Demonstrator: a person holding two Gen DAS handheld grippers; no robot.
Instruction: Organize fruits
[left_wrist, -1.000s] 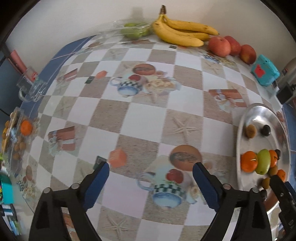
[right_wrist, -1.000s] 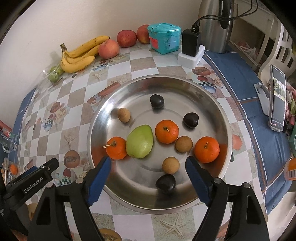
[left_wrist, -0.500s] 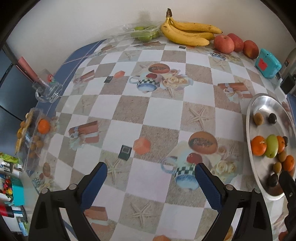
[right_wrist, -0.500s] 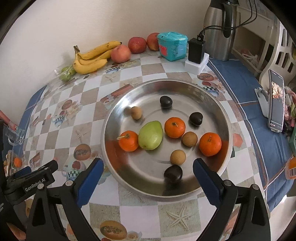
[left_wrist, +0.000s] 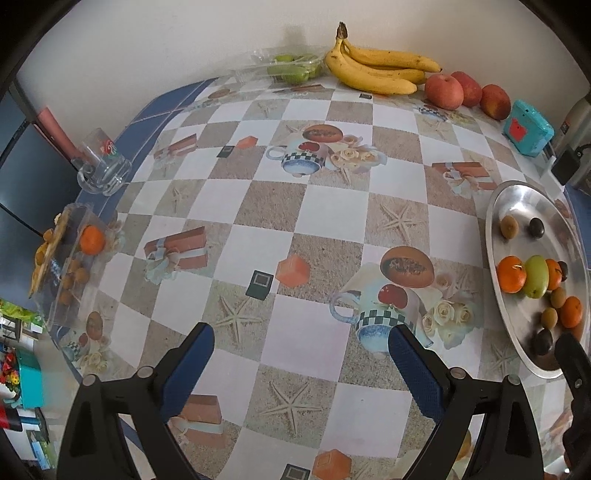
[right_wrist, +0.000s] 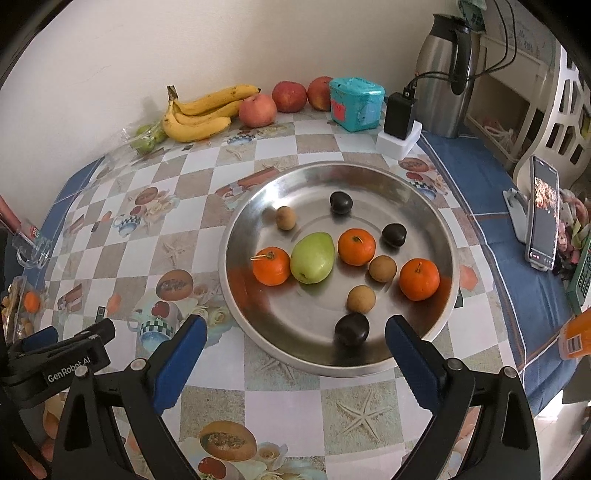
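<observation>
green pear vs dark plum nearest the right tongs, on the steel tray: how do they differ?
The green pear is pale green; the dark plum is near black. The pear is much larger and tapers to one end; the plum is small and round. The pear touches an orange; the plum lies alone near the rim. Both rest loose on the steel tray.

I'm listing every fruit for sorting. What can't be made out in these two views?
- Clear box at the table's left edge, left wrist view: its reflective walls blur the small brown fruits inside; no count possible.
- Green fruit bag by the bananas, right wrist view: too small to name.
- Orange object, right wrist view: cut off by the lens rim.
</observation>
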